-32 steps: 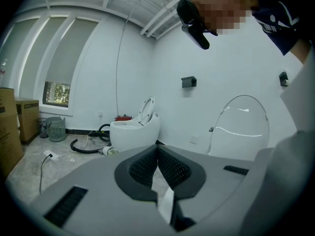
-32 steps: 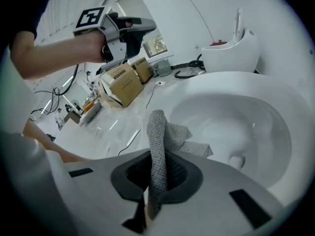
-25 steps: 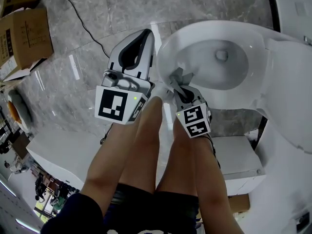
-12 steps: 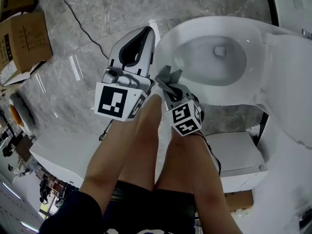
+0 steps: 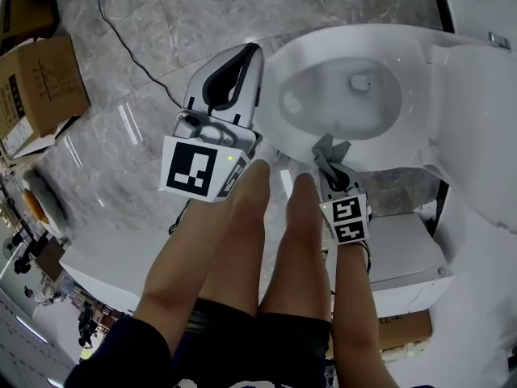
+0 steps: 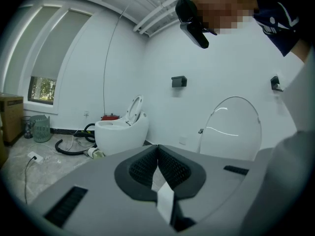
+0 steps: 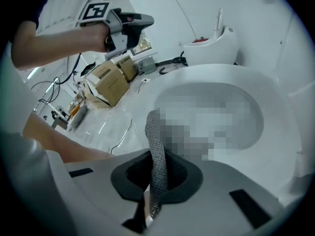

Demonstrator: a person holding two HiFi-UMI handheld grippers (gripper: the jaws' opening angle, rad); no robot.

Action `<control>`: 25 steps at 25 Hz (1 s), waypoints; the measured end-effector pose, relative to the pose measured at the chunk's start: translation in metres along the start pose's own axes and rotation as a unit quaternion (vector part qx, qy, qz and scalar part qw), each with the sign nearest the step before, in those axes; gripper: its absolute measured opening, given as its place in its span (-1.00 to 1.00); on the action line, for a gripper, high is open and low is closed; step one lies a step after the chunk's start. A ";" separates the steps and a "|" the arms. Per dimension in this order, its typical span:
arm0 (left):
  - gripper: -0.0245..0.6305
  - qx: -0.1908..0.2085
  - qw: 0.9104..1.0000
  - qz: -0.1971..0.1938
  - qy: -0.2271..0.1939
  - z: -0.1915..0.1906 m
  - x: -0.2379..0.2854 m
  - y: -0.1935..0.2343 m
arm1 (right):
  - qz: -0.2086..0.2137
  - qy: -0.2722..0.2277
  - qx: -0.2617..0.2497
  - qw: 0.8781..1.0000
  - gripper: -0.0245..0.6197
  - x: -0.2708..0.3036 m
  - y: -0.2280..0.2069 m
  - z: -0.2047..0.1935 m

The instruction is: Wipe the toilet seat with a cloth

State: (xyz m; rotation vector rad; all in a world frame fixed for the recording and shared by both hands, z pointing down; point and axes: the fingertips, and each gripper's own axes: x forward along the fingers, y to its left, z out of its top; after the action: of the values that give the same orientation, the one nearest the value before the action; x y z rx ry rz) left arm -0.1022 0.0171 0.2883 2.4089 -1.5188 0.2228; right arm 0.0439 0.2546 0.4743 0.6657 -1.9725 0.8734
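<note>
The right gripper point(image 7: 156, 178), a grey 2-jaw claw with a black-and-white marker cube, has its jaws closed on a grey knitted cloth point(image 7: 155, 146), which is pinched as a narrow fold between the black ribbed pads. The cloth stands out past the jaw tips as a crumpled tuft. In the head view that tuft point(image 5: 328, 149) lies over the near edge of the white oval toilet seat point(image 5: 276, 87), right at the tips of the claw, with the open bowl just beyond it. Whether the cloth presses on the seat or hangs just above it cannot be told. The white toilet lid point(image 5: 477, 111) is tilted up at the far right. The left gripper point(image 6: 157, 154) has its 2 jaws brought together with only a thin seam between the pads and nothing held in them. In the head view it is off to the left of the toilet, above the grey marble floor point(image 5: 170, 14), its tip just beside the seat's left rim and well apart from the cloth. The person's bare legs point(image 5: 234, 249) stand below both grippers. 1 brown cardboard box point(image 5: 40, 79) sits on the floor at the far left, and a thin black cable point(image 5: 133, 43) runs across the marble near it. A second white toilet point(image 6: 120, 132) with its lid raised stands by the far wall.
</note>
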 end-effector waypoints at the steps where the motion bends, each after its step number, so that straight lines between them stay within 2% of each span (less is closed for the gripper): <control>1: -0.86 0.001 1.000 -0.001 0.000 0.001 0.001 -0.001 | -0.004 0.001 0.003 1.000 -0.83 0.001 -0.002 0.001; 4: -0.86 0.003 1.000 -0.004 0.000 0.003 0.004 -0.003 | 0.003 -0.004 -0.014 1.000 -0.83 0.015 0.007 0.017; 10: -0.86 0.008 1.000 -0.009 0.007 -0.002 0.009 -0.011 | 0.039 -0.032 -0.063 0.997 -0.83 0.058 0.046 0.080; 14: -0.86 0.011 1.000 -0.011 0.013 -0.005 0.011 -0.016 | 0.065 -0.053 -0.047 0.995 -0.83 0.067 0.055 0.098; 20: -0.86 0.015 1.000 -0.013 0.014 -0.004 0.019 -0.021 | 0.063 -0.011 -0.074 0.995 -0.83 0.046 0.033 0.062; 25: -0.86 0.016 1.000 -0.016 0.013 -0.003 0.025 -0.026 | 0.010 0.023 -0.048 0.999 -0.83 0.013 -0.023 0.018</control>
State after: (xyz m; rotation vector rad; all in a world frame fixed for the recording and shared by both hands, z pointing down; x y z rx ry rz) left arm -0.0682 0.0071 0.2936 2.4434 -1.4746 0.2729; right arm 0.0448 0.2251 0.4862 0.5666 -1.9689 0.7926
